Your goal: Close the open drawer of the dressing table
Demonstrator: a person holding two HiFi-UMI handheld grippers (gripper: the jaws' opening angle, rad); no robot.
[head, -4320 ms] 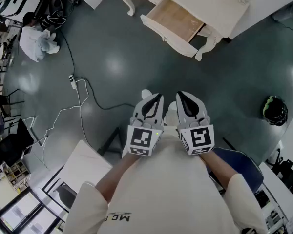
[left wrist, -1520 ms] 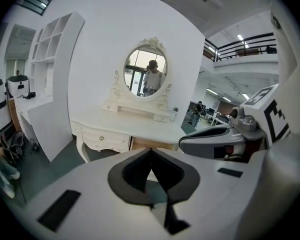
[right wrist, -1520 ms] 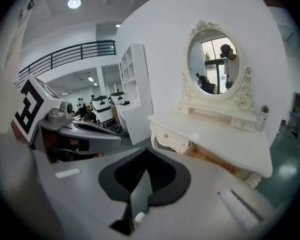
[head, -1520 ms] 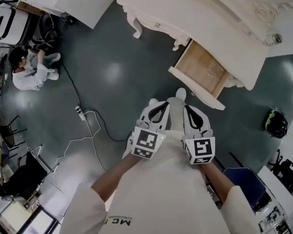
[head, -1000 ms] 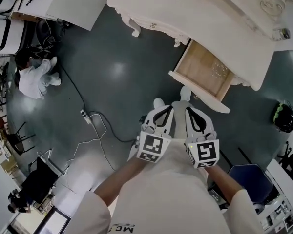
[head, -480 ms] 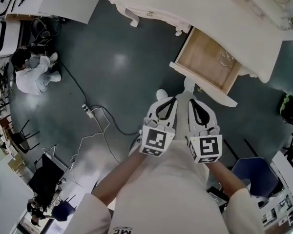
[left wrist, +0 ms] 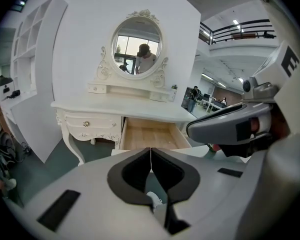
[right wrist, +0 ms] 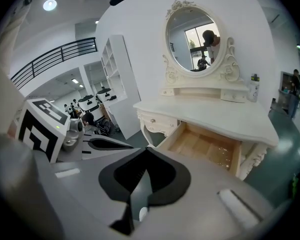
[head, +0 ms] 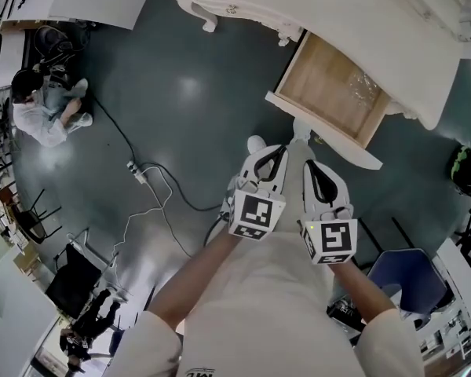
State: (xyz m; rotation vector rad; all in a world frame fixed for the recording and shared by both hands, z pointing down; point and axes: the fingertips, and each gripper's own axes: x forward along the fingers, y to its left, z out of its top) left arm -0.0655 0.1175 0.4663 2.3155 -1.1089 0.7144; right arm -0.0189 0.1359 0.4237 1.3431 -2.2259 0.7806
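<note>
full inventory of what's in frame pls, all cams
dressing table: 1, cream-white, top of head view
drawer: 1, wood inside, open, just ahead of both claws
oval mirror: 1, cream frame, on the table top
small bottle: 1, pale, on the table beside the mirror
power strip: 1, white, on the floor at left, cables attached
person: 1, light top, low on the floor, far left
blue object: 1, blue, floor at lower right
left claw: 1, white and black, jaws shut, empty
right claw: 1, white and black, jaws shut, empty
</note>
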